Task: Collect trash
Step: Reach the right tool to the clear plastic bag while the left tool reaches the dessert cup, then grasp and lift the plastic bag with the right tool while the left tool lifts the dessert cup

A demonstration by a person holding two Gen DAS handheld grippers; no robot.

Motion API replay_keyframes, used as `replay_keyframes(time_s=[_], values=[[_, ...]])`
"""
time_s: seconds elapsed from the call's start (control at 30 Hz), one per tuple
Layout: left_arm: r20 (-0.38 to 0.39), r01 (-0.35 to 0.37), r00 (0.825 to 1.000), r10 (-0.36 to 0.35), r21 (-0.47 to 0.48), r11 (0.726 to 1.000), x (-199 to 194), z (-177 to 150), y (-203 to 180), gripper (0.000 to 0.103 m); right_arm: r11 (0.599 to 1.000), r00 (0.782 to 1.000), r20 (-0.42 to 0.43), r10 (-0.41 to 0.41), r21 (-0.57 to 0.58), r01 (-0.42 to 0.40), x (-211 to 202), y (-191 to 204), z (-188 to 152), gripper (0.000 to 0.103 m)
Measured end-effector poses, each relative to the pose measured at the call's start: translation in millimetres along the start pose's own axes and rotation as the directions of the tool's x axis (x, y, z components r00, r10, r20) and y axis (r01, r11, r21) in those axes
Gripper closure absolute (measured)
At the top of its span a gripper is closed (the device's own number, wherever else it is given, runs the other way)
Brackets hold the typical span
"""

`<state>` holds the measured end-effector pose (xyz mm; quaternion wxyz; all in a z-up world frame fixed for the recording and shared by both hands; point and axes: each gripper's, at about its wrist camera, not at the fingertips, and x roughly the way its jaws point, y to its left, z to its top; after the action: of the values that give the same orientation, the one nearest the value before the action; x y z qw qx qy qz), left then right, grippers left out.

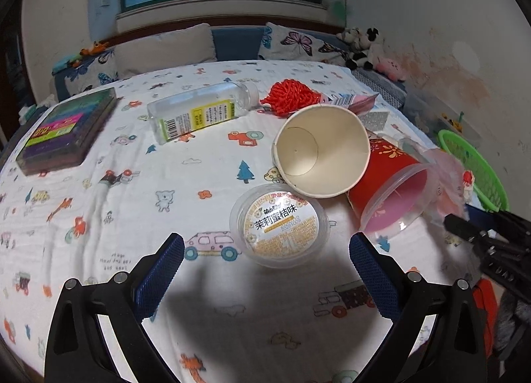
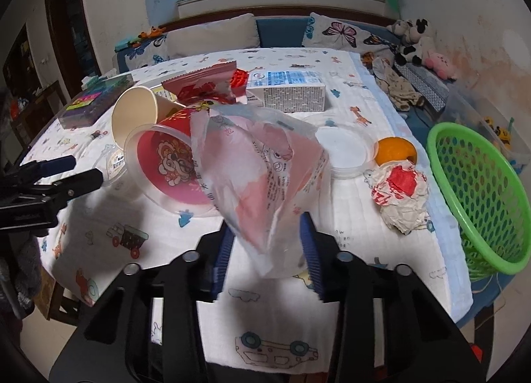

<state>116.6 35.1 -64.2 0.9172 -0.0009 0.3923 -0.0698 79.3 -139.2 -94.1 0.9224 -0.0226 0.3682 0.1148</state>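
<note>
- Table (image 2: pixel 381 183) w/ printed cloth fills both views, trash spread across it.
- Green basket (image 2: pixel 481 197) at right edge of right view.
- Plastic bag (image 2: pixel 262 177), centre of right view, raised off the cloth; right gripper (image 2: pixel 267 250) clamped on its lower end.
- Red tub (image 1: pixel 388 187) on its side, mid-right of left view, paper cup (image 1: pixel 322 153) touching it.
- Left gripper (image 1: pixel 265 250) jaws wide apart, small lidded cup (image 1: pixel 278 227) betw. tips, pads not touching it.
</note>
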Motion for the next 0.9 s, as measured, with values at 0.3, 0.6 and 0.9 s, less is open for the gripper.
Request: replay_keyframes(time_s=[0.3, 0.6, 0.9], values=[[-0.034, 0.053, 0.998, -0.052, 0.022, 0.998, 24, 10, 3, 0.016, 0.999, 0.999, 0.015, 0.034, 0.037, -0.034, -15, -12, 0, 0.074], [-0.059, 0.118, 0.991, -0.118, -0.004, 0.993, 37, 9, 6, 0.037, 0.999, 1.0, -0.003, 0.024, 0.048, -0.024, -14, -15, -8, 0.079], [-0.028, 0.11, 0.994, -0.11, -0.026, 0.994, 20, 3, 12, 0.039, 0.997, 0.999, 0.029, 0.038, 0.063, -0.04, -25, -18, -9, 0.084]])
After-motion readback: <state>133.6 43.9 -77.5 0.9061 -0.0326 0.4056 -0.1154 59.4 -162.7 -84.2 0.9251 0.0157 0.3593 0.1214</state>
